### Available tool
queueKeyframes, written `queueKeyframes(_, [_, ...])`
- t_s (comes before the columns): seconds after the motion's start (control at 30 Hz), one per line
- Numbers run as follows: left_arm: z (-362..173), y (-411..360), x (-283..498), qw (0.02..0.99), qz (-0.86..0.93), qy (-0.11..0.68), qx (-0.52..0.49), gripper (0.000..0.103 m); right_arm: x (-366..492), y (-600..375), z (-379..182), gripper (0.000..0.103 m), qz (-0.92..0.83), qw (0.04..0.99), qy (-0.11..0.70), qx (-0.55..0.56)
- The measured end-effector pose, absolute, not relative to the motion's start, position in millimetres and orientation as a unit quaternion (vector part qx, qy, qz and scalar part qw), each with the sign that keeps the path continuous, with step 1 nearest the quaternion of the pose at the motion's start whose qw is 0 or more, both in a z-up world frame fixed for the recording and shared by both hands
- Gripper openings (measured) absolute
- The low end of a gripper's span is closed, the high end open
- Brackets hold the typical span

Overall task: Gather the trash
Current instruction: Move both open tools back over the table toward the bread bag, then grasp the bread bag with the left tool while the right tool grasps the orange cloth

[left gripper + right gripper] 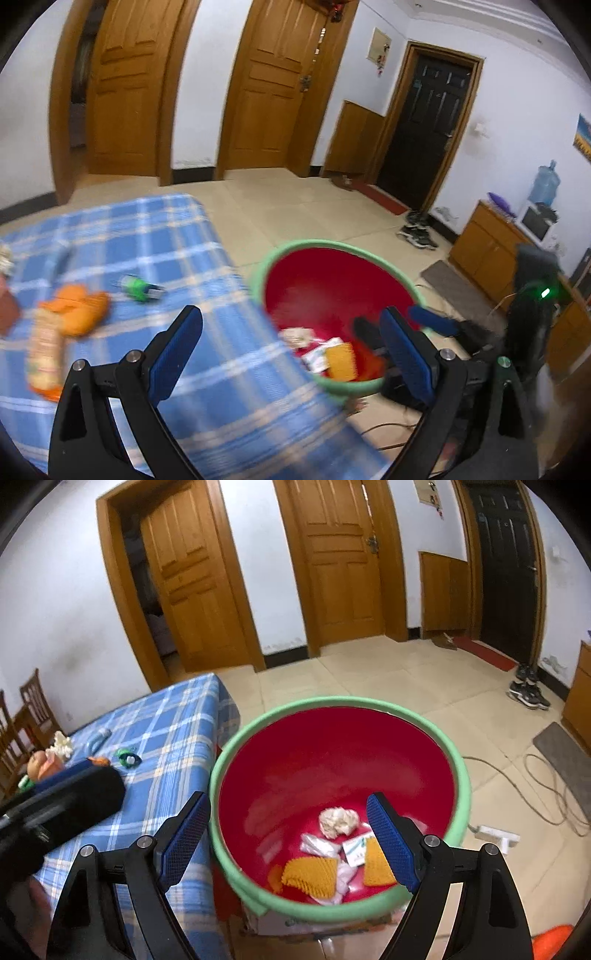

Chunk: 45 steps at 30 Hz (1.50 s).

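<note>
Trash — crumpled tissue [338, 822], orange mesh pieces [310, 877] — lies in red bucket [332, 746]; both jaws wide, empty.

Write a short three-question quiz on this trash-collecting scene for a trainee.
1. True or false: the right gripper holds a piece of trash.
2. Where does the crumpled white paper lie? A) on the tablecloth B) in the red basin C) on the floor
3. Fill in: the green wrapper lies on the blue checked ____.

Key: 1 false, its jaws stand open and empty; 2 B; 3 tablecloth.
</note>
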<state>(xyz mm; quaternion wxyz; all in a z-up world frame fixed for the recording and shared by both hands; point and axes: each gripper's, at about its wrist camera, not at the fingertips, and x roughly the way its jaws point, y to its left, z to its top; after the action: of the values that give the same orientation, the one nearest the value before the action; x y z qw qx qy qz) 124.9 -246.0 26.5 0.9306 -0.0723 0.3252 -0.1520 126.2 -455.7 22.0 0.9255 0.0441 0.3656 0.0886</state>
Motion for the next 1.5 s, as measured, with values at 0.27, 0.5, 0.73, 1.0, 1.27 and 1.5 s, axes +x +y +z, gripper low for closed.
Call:
queueKeyframes(0.27, [23, -159, 118, 0.93, -0.07, 0.356, -0.055, 0.095, 112, -410, 59, 0.087, 0.11, 0.92, 0.37, 0.065])
queueKeyframes(0.5, [-2, -108, 119, 0.916, -0.014, 0.397, -0.054, 0.095, 99, -350, 57, 0.087, 0.127, 0.897, 0.41, 0.102])
queueKeyframes(0.73, [-21, -89, 131, 0.914, 0.01, 0.405, -0.041, 0.095, 77, -307, 24, 0.087, 0.159, 0.882, 0.431, 0.106])
queueKeyframes(1.0, [-37, -71, 140, 0.897, -0.011, 0.44, -0.05, 0.037, 116, -302, 15, 0.087, 0.142, 0.869, 0.449, 0.15])
queueKeyframes(1.27, [-29, -36, 122, 0.897, -0.027, 0.43, -0.101, 0.037, 147, -268, 16, 0.087, 0.181, 0.85, 0.466, 0.166])
queueKeyframes(1.5, [-13, -14, 110, 0.907, -0.016, 0.404, -0.116, 0.037, 170, -238, 12, 0.077, 0.184, 0.844, 0.477, 0.163])
